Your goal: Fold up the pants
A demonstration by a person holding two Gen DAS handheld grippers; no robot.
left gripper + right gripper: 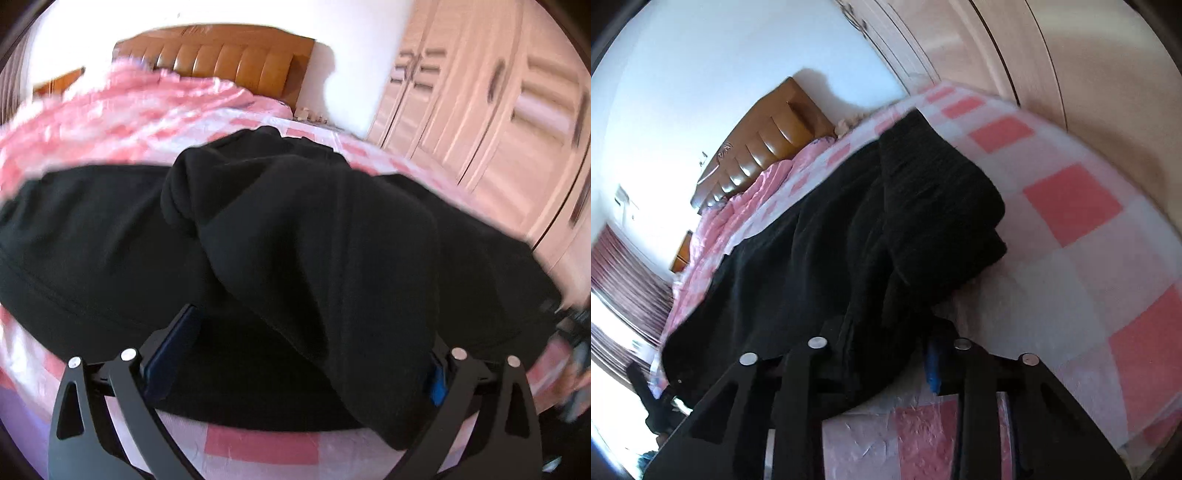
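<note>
Checked bed (1071, 206) – black pants (820, 258), pink quilt (110, 110)

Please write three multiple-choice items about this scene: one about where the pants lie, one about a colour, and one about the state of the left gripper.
1. Where do the pants lie?
A. on the checked bed cover
B. on a wooden floor
C. inside the wardrobe

2. What colour are the squares of the bed cover?
A. blue and yellow
B. pink and white
C. green and grey

3. How is the left gripper?
A. shut with nothing in it
B. far above the pants
C. open, its fingers set apart with black cloth between them

Answers:
1. A: both views show the black pants spread over the cover, with the headboard behind.
2. B: pink and white squares show plainly beside the pants.
3. C: the two fingers stand wide apart, with cloth draped between them.
</note>
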